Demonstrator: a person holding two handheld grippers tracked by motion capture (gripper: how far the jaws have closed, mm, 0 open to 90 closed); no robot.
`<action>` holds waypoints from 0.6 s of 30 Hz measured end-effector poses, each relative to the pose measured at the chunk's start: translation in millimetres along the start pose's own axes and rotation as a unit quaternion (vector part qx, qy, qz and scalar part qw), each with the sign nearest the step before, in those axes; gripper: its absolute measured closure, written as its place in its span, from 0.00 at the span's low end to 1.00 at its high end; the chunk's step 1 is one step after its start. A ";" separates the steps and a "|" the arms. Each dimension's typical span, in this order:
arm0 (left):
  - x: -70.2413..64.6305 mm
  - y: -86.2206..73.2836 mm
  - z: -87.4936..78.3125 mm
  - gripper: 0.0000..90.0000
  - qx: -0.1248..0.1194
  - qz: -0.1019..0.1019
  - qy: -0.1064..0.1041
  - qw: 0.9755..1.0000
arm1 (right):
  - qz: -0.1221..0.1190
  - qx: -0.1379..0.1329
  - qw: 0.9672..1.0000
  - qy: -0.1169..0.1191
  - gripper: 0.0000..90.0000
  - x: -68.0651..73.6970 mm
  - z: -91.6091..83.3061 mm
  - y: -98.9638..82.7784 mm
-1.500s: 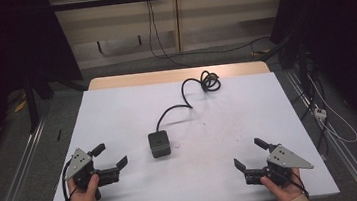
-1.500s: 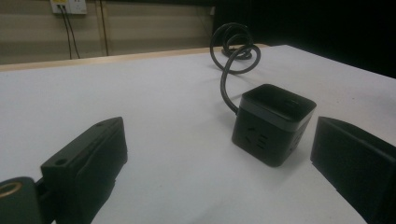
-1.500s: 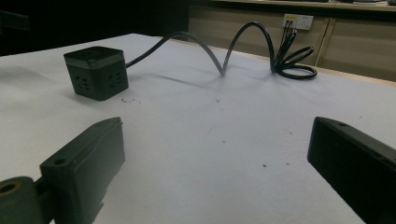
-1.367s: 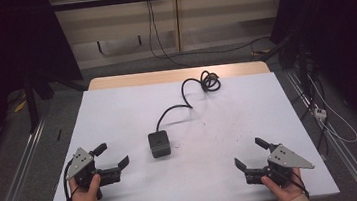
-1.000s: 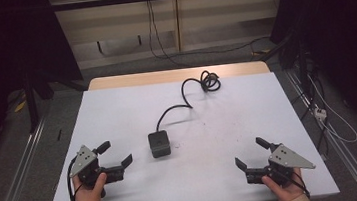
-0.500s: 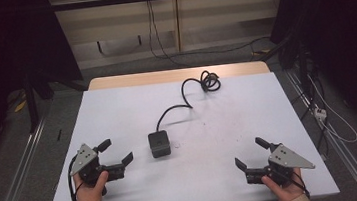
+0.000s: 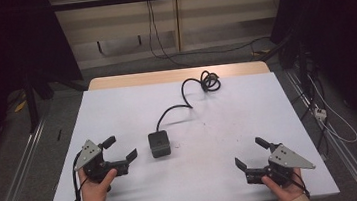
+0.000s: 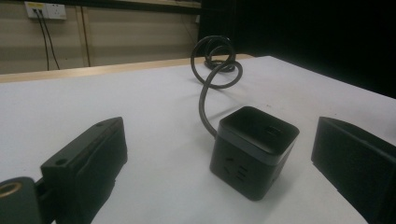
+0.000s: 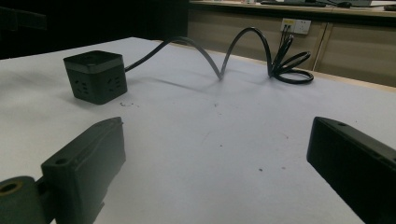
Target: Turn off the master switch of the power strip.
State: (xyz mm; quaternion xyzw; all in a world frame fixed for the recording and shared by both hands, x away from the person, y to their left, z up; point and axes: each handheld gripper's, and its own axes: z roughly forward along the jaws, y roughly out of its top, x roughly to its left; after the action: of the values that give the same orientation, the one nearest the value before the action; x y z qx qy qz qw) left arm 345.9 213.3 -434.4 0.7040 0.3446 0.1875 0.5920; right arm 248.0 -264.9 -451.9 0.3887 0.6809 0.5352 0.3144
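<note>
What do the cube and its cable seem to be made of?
Cube: probably matte black plastic; it has moulded socket slots and a dull, even sheen. Cable: likely rubber or PVC sheath; it is smooth and black and holds springy loops. Neither can be confirmed by look alone.

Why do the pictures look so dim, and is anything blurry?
High view: the white table is lit, the room around it dark. Left gripper view: the black cube is fairly sharp and casts a soft shadow, its own near jaws blurred. Right gripper view: cable clear, near jaws soft.
</note>
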 end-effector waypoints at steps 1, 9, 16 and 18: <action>-0.3 0.1 0.6 0.04 0.002 -0.001 -0.001 1.000 | 0.000 0.000 1.000 -0.001 0.04 0.0 0.0 0.0; -2.5 0.9 6.1 0.05 0.005 -0.003 -0.011 1.000 | 0.001 -0.001 1.000 -0.001 0.05 0.1 -0.2 0.2; -2.2 1.5 11.4 0.06 0.007 -0.003 -0.012 1.000 | 0.002 -0.002 1.000 -0.003 0.05 0.1 -0.6 0.6; -2.2 2.1 12.6 0.07 0.007 -0.004 -0.009 1.000 | 0.001 -0.002 1.000 -0.003 0.05 -0.1 -0.6 0.6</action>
State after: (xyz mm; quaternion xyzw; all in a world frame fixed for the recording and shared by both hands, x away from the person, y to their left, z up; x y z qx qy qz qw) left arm 353.4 202.7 -434.9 0.7084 0.3433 0.1767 0.5909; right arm 247.7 -265.2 -451.3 0.3903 0.6787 0.5358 0.3162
